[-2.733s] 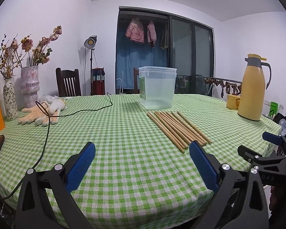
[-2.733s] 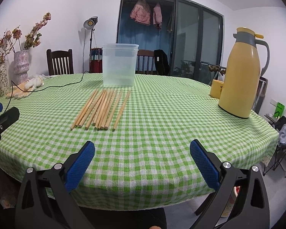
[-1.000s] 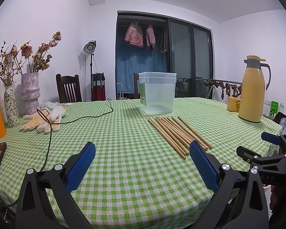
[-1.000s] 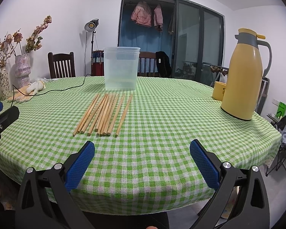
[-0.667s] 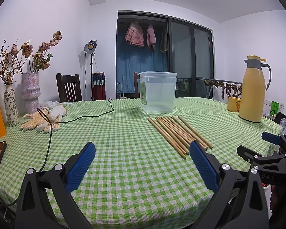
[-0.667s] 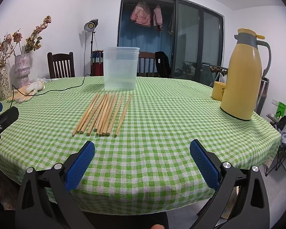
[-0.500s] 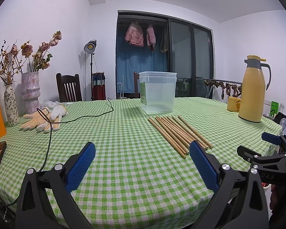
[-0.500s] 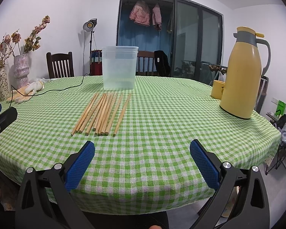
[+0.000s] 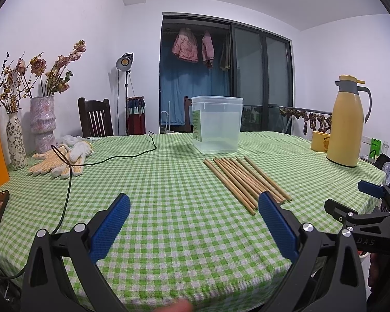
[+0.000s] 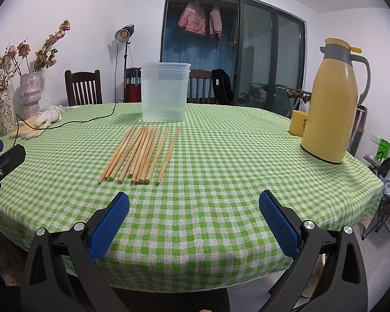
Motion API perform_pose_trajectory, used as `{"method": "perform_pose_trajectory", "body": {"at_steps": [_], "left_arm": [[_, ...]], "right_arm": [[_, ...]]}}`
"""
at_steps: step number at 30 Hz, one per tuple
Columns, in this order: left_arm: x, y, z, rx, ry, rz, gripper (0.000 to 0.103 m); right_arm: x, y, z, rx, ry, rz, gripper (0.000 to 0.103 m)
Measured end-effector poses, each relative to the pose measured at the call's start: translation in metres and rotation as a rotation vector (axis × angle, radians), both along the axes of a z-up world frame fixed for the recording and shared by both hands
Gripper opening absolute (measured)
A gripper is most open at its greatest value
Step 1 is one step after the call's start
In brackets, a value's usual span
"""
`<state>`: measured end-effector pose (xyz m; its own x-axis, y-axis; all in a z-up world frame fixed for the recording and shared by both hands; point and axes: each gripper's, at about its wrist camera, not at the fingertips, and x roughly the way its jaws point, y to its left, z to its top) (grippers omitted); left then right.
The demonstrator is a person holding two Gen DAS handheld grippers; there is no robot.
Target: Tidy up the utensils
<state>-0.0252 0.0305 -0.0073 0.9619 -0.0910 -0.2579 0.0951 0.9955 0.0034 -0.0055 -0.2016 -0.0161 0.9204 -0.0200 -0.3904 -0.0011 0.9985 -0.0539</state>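
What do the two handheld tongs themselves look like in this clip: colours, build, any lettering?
Both the left tongs and right tongs match: matte black angular plastic frames with triangular cut-outs, silver round screw heads, and two blue textured finger pads. In the left wrist view, the right tongs' black body shows embossed letters "DAS".

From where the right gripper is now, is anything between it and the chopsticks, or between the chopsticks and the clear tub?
Nothing visible. Only bare tablecloth lies between the right gripper and the chopsticks, and between them and the tub. The thermos and cable stand off to the sides.
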Motion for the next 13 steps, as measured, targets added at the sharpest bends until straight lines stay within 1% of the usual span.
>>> {"method": "perform_pose_trajectory", "body": {"at_steps": [5, 13], "left_arm": [[-0.004, 0.0003, 0.0008, -0.004, -0.017, -0.006, 0.096], [-0.0032, -0.0003, 0.0002, -0.002, -0.008, -0.005, 0.096]], "right_arm": [[0.0, 0.0001, 0.0, 0.0, 0.0, 0.0, 0.096], [0.0002, 0.0, -0.0004, 0.0, 0.0, 0.0, 0.096]]}}
